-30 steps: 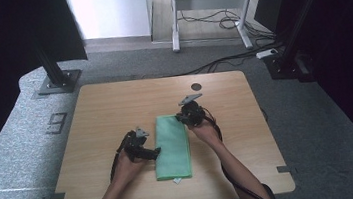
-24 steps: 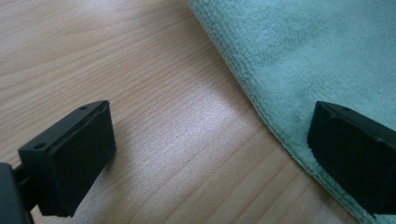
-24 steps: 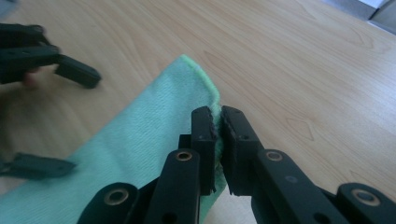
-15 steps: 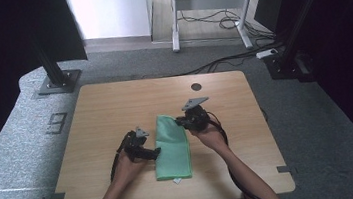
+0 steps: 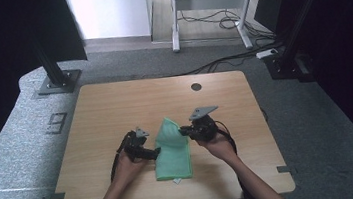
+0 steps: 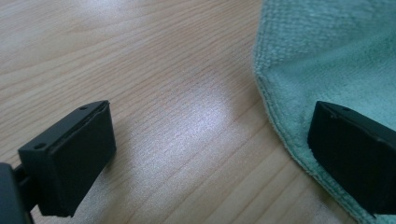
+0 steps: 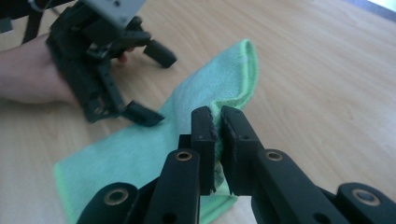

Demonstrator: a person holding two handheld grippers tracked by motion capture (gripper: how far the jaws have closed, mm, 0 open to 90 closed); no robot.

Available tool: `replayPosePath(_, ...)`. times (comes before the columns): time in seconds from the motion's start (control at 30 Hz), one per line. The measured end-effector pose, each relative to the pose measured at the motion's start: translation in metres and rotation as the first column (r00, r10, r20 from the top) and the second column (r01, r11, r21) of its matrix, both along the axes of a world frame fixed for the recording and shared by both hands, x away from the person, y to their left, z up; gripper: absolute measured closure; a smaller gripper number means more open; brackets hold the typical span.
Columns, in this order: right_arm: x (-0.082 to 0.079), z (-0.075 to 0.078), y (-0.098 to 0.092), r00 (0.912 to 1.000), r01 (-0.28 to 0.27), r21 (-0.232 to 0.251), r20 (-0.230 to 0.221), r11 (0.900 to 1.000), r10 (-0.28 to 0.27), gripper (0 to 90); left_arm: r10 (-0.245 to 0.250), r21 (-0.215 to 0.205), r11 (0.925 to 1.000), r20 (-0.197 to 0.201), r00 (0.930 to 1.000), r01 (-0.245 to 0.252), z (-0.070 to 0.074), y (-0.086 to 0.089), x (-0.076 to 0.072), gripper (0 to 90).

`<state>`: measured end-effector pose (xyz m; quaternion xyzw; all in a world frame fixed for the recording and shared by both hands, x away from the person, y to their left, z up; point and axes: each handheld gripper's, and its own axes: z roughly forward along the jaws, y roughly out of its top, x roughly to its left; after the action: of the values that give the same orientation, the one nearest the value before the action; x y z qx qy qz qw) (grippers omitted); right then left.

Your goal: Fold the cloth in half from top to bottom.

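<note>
Folding the green microfibre cloth [image 5: 172,150] over on the wooden table [image 5: 115,106].

The cloth lies between my hands near the table's front edge, its far right corner lifted. My right gripper [image 7: 218,122] pinches that edge, jaws pressed together on the fabric. My left gripper [image 6: 210,140] is spread wide and low, one jaw over the cloth's left edge, the other over bare wood. To fold neatly, I judge I should carry the pinched corner low towards me, keep the left side pinned, and line up the hems before letting go.

cloths: 1 green cloth [image 5: 172,150] | tools: 2 | tables: 1 table [image 5: 115,106]
</note>
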<state>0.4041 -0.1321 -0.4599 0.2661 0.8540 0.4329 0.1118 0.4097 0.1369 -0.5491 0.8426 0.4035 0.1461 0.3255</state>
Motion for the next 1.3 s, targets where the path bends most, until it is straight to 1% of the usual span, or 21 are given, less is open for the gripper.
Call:
replayPosePath(0.03, -0.005, -0.002, -0.001, 1.0000, -0.007, 0.005, -0.006, 1.000, 0.007, 83.0, 0.000, 0.000, 1.0000, 0.000, 1.0000, 0.000, 0.000, 0.000, 0.000, 1.1)
replayPosePath(0.07, -0.005, -0.002, -0.001, 1.0000, -0.007, 0.005, -0.006, 1.000, 0.007, 83.0, -0.001, 0.002, 1.0000, 0.000, 1.0000, 0.001, 0.000, 0.000, 0.000, 1.1)
replayPosePath(0.17, -0.013, -0.006, -0.003, 0.9997, -0.018, 0.010, -0.017, 1.000, 0.018, 83.0, -0.001, 0.002, 1.0000, -0.001, 1.0000, 0.001, 0.000, 0.000, 0.000, 1.0)
replayPosePath(0.33, -0.025, -0.015, -0.006, 0.9987, -0.030, 0.014, -0.040, 0.999, 0.030, 82.8, -0.001, 0.002, 1.0000, -0.001, 1.0000, 0.001, 0.000, 0.000, 0.000, 1.0)
replayPosePath(0.47, -0.032, -0.022, -0.008, 0.9982, -0.033, 0.014, -0.050, 0.999, 0.034, 82.8, -0.001, 0.002, 1.0000, -0.001, 1.0000, 0.001, 0.000, 0.000, 0.000, 1.0)
replayPosePath(0.6, -0.038, -0.029, -0.009, 0.9967, -0.036, 0.018, -0.072, 0.999, 0.037, 82.8, -0.001, 0.002, 1.0000, 0.000, 1.0000, 0.001, 0.000, 0.000, 0.000, 1.0)
replayPosePath(0.67, -0.041, -0.033, -0.009, 0.9960, -0.040, 0.011, -0.079, 0.999, 0.041, 82.7, -0.001, 0.002, 1.0000, 0.001, 1.0000, 0.001, 0.000, 0.000, 0.000, 1.0)
replayPosePath(0.73, -0.045, -0.040, -0.009, 0.9950, -0.043, 0.004, -0.090, 0.999, 0.043, 82.7, -0.001, 0.002, 1.0000, 0.001, 1.0000, 0.001, 0.000, 0.000, 0.000, 1.0)
replayPosePath(0.8, -0.046, -0.041, -0.009, 0.9945, -0.044, 0.002, -0.095, 0.999, 0.044, 82.6, 0.000, 0.000, 1.0000, 0.001, 1.0000, 0.000, 0.000, 0.000, 0.000, 1.0)
replayPosePath(0.87, -0.047, -0.046, -0.008, 0.9935, -0.044, -0.005, -0.105, 0.999, 0.044, 82.5, -0.001, 0.001, 1.0000, 0.001, 1.0000, 0.001, 0.000, 0.000, 0.000, 1.0)
replayPosePath(1.07, -0.051, -0.061, -0.005, 0.9909, -0.049, -0.039, -0.128, 0.998, 0.044, 82.0, -0.002, 0.002, 1.0000, 0.001, 1.0000, 0.002, 0.000, 0.000, 0.000, 1.0)
replayPosePath(1.23, -0.053, -0.069, -0.001, 0.9893, -0.052, -0.087, -0.141, 0.995, 0.040, 81.2, -0.001, -0.001, 1.0000, 0.001, 1.0000, 0.001, 0.000, 0.000, 0.000, 1.0)
replayPosePath(1.3, -0.054, -0.071, 0.000, 0.9885, -0.051, -0.089, -0.146, 0.995, 0.038, 81.1, -0.006, -0.001, 1.0000, 0.000, 1.0000, 0.006, 0.000, 0.000, 0.000, 1.1)
